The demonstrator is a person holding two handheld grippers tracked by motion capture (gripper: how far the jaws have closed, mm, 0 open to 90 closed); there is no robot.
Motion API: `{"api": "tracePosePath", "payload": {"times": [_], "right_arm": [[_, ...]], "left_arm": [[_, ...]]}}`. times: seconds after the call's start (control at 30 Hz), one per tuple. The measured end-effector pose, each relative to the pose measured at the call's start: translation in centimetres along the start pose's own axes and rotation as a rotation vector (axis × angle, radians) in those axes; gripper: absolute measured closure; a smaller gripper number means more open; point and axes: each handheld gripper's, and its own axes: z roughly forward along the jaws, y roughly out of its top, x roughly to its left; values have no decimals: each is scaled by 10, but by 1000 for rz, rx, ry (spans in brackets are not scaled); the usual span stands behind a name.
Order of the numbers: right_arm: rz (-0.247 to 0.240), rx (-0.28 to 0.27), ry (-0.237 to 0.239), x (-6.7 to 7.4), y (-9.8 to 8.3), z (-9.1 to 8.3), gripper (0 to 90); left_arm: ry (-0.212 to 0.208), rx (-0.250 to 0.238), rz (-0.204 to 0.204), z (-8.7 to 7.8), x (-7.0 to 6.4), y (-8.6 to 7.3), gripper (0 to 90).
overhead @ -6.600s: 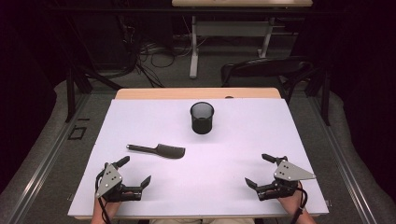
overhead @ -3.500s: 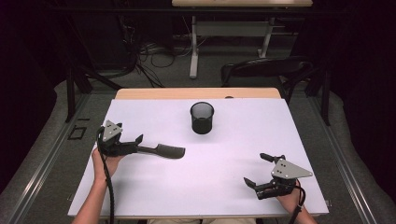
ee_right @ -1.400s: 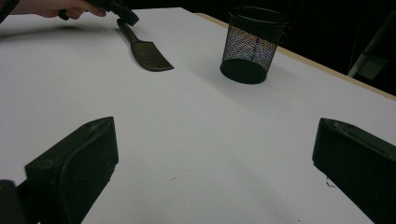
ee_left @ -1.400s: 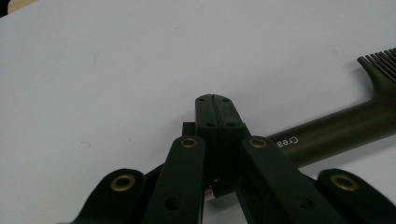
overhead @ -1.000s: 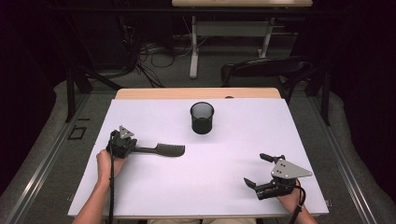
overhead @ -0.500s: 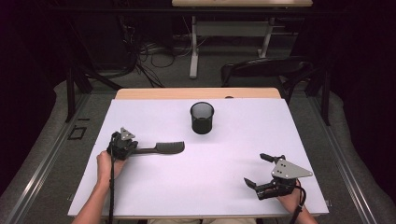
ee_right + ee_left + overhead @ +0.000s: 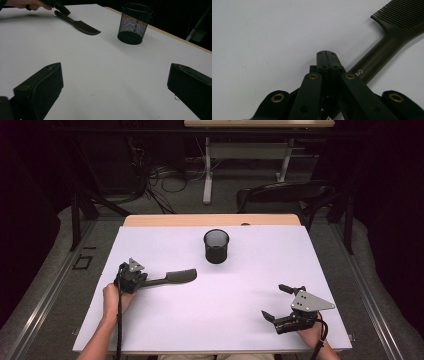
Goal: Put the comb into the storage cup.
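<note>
High view: a white-topped bench carries a black comb on its left half and a black mesh cup standing upright near the far middle. The left gripper sits at the handle end of the comb, its jaws pressed together; the comb's toothed head points away from it, toward the centre of the bench, and lies well short of the mesh cup.

Left gripper view: the two jaws meet with no gap at their tips, and the comb runs out diagonally from beside and beneath them toward the upper right, its handle passing under the right-hand linkage. Whether the closed jaws pinch the handle or merely lie against it cannot be told.

The right gripper rests near the front right corner of the bench, jaws spread wide with nothing between them, well apart from the comb.

Right gripper view: comb and mesh cup lie far ahead of the open jaws.
</note>
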Motion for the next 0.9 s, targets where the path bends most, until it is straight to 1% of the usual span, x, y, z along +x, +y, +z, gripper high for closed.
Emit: {"api": "tracePosePath", "payload": {"times": [0.23,0.53,0.63,0.67,0.77,0.9], "right_arm": [[0,3,0,0,0,0,0],[0,3,-1,0,0,0,0],[1,6,0,0,0,0,0],[-1,4,-1,0,0,0,0],[-1,4,0,0,0,0,0],[0,6,0,0,0,0,1]], "left_arm": [[-2,6,4,-1,-2,-3,900],[-20,17,6,-3,-5,-4,900],[-16,23,12,-3,-6,-4,900],[-21,18,7,-3,-6,-4,900],[-24,27,12,-4,-7,-4,900],[-36,25,14,-5,-8,-4,900]]}}
